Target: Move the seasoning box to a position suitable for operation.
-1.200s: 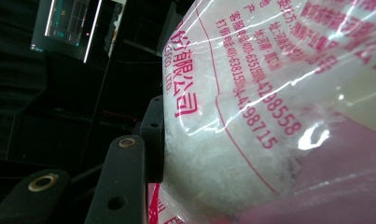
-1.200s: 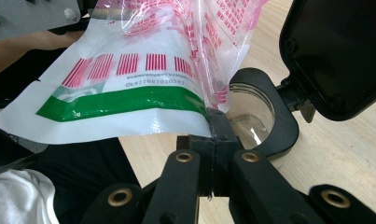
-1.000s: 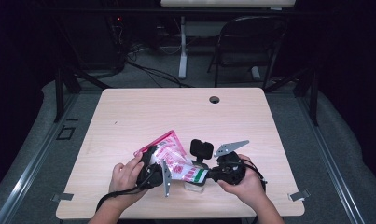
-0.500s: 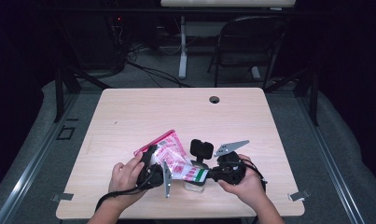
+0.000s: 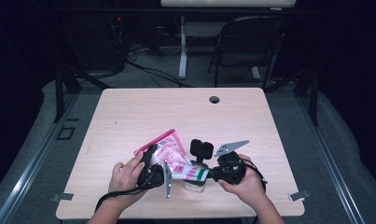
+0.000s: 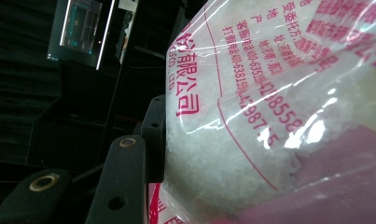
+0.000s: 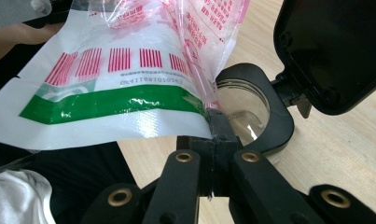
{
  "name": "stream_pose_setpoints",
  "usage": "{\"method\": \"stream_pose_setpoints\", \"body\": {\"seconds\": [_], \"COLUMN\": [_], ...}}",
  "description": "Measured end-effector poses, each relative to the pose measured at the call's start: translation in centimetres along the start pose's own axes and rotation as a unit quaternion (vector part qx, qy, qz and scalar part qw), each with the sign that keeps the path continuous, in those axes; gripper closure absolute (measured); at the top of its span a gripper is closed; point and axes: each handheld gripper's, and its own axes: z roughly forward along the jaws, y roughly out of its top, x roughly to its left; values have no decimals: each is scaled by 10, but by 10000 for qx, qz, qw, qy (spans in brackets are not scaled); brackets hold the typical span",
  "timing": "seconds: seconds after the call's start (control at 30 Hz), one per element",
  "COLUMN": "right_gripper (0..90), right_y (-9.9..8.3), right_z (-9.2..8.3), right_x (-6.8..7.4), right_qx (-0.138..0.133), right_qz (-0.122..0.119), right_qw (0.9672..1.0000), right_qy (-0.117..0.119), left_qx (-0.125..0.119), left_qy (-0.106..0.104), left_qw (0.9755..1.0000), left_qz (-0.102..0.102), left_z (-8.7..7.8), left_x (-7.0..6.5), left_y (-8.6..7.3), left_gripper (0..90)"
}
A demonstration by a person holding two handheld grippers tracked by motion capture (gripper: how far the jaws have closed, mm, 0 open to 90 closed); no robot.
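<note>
Clear plastic printed in pink, the bag of white crystals (image 5: 172, 156) hangs slanted over the open jar (image 5: 195, 183), and everything else is easiest placed from that jar. It stands near the table's (image 5: 185, 116) front edge, between the two hands, its black flip lid (image 5: 202, 149) thrown back and standing up just behind it.

Left of the jar, the left gripper (image 5: 150, 161) is clamped on the bag's full, bulging end; in the left gripper view one black jaw presses flat against the crystals (image 6: 213, 154), the jaws standing part-way apart around that bulk. Right of the jar, the right gripper (image 7: 212, 122) has its jaws pinched tight together on the bag's flat white-and-green bottom corner (image 7: 129, 116), directly over the jar's mouth (image 7: 244, 114).

So the bag's long axis runs from up and left of the jar down to its mouth, heavy end high on the left, pinched corner low on the right. I judge that the pour turns on that line: the low corner has to sit above the opening, not its black collar, and the left hand, carrying the weight, would set the tilt.

Against the pictures from a second ago, nothing has shifted: both hands, the bag and the jar lie as they did
</note>
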Motion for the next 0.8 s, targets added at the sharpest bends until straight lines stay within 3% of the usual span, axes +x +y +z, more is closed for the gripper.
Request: {"method": "stream_pose_setpoints", "body": {"seconds": [0.8], "right_gripper": [900], "right_y": [-2], "right_z": [0], "right_x": [-5], "right_qx": [2], "right_qz": [79], "right_qw": [10000], "right_qy": [-32], "left_qx": [-34], "left_qy": [152], "left_qw": [9997], "left_qz": [197], "left_z": [-4], "left_x": [2], "left_y": [6], "left_gripper": [614]}}
